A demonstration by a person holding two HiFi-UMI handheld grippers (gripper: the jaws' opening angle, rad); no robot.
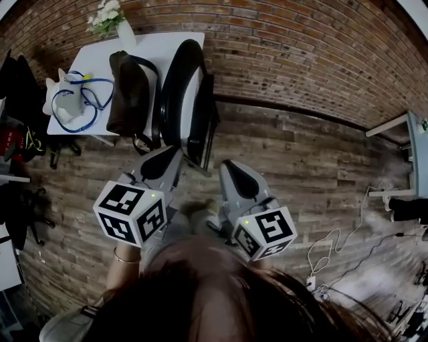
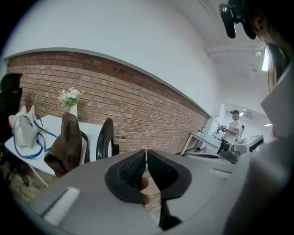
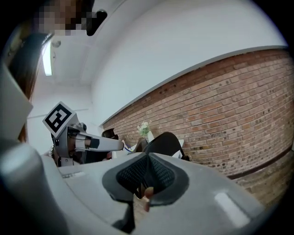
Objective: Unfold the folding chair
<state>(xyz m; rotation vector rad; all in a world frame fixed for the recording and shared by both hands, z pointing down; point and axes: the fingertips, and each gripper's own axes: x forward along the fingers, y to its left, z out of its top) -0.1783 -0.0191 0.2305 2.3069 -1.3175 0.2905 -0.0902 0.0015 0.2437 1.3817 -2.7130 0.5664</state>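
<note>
- White table [image 1: 170, 43], upper left in the head view: it bears a white pouch with blue cord [image 1: 70, 100], a brown bag [image 1: 127, 93] and a vase of pale flowers [image 1: 107, 17].
- Left gripper [image 1: 177, 152]: its jaws lie together with nothing between them, as its own view confirms [image 2: 146, 158]. It points toward the chair and stands apart from it.
- Folding chair [image 1: 187, 100]: black and folded flat, it stands upright on the plank floor against the table's right edge, just beyond both grippers.
- Probable handling: a rigid, hinged frame of moderate weight that will not flex. The smooth curved backrest may slip between narrow pads.
- Suggested hold: one gripper on the backrest's top rim and the other on the seat's front edge, both kept away from the hinges, where parts could pinch.
- Right gripper [image 1: 229, 165]: its jaws are likewise closed on nothing [image 3: 147, 160], and it is near the chair without touching it.
- Writing: no brand or label is legible. Only the black-and-white square markers on the gripper cubes show.
</note>
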